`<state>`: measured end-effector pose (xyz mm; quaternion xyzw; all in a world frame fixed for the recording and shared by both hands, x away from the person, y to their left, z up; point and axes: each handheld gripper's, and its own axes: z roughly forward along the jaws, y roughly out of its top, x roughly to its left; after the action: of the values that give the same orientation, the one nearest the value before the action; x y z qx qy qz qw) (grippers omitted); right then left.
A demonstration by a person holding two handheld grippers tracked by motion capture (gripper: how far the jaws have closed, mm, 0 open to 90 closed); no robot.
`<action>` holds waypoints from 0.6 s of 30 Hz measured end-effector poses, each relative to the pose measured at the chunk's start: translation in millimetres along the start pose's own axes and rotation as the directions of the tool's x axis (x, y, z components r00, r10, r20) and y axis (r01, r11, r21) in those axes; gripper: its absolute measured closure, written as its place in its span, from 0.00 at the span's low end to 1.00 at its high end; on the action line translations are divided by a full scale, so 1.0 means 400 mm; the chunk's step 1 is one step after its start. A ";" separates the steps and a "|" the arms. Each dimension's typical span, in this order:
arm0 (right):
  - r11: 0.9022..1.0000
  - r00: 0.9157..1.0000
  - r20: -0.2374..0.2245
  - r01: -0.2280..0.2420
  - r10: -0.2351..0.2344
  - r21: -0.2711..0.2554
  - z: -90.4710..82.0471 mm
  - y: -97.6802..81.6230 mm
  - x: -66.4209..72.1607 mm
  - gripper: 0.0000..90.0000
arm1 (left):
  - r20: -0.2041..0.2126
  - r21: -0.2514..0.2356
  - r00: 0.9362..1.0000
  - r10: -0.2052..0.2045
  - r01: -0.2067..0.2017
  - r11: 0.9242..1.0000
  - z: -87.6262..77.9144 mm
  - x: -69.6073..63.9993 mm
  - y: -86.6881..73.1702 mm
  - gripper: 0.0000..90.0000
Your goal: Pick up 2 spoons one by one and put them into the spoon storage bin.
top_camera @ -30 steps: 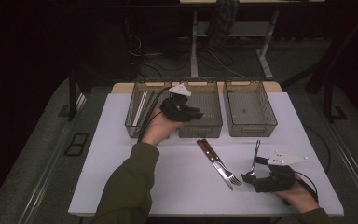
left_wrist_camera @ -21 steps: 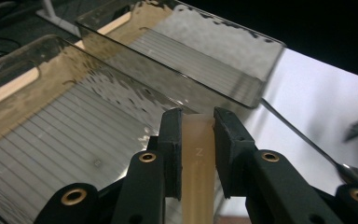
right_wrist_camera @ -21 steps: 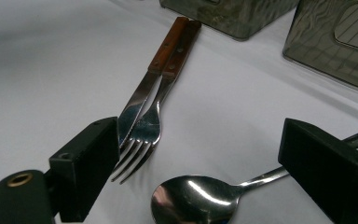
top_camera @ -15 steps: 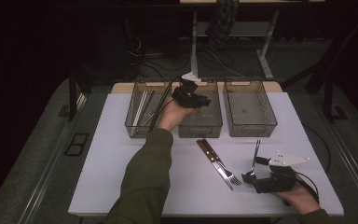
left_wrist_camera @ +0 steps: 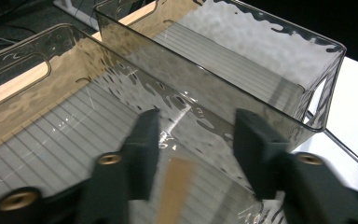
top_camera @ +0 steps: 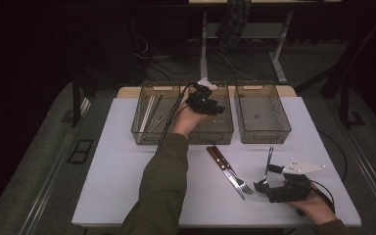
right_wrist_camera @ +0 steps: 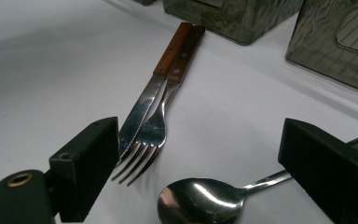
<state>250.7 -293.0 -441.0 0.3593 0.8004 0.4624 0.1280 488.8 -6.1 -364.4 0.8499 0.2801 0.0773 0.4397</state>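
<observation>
High view: the left tool hangs over the middle tray of three clear trays set along the far edge of the white table. Its jaws have just been opening. In the left gripper view the two black jaws stand apart above the ribbed floor of the middle tray, and a blurred brown strip, seemingly a wooden handle, lies below the gap between them with neither pad pressing on it. So this tool is released.

Just nearside of the middle tray, a knife and a fork with wooden handles lie side by side on the table, touching along their length. A spoon lies just to their right, nearside of the right tray. The left tray, on the other side of the middle tray, holds some long thin pieces.

The right tool rests on the table at the spoon's bowl. In the right gripper view its jaws stand wide, the spoon between them and untouched, the fork tines close by one jaw. It is released too.
</observation>
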 end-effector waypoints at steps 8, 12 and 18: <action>1.000 1.000 0.001 -0.001 0.001 0.004 0.001 0.000 -0.001 0.14 | 0.029 -0.016 1.000 -0.003 0.003 1.000 -0.034 -0.008 -0.002 0.38; 1.000 1.000 0.002 -0.001 0.000 0.005 0.001 -0.001 -0.003 0.14 | 0.038 -0.037 0.999 0.013 -0.012 0.999 -0.061 -0.021 -0.010 0.32; 1.000 1.000 0.008 -0.005 0.005 0.007 0.003 -0.002 -0.005 0.14 | 0.062 -0.047 0.998 0.032 -0.029 0.998 -0.097 -0.045 -0.035 0.26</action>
<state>252.3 -294.0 -442.6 0.3637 0.8006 0.4584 0.1288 453.4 17.8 -349.8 0.8455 0.2515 0.0638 0.4666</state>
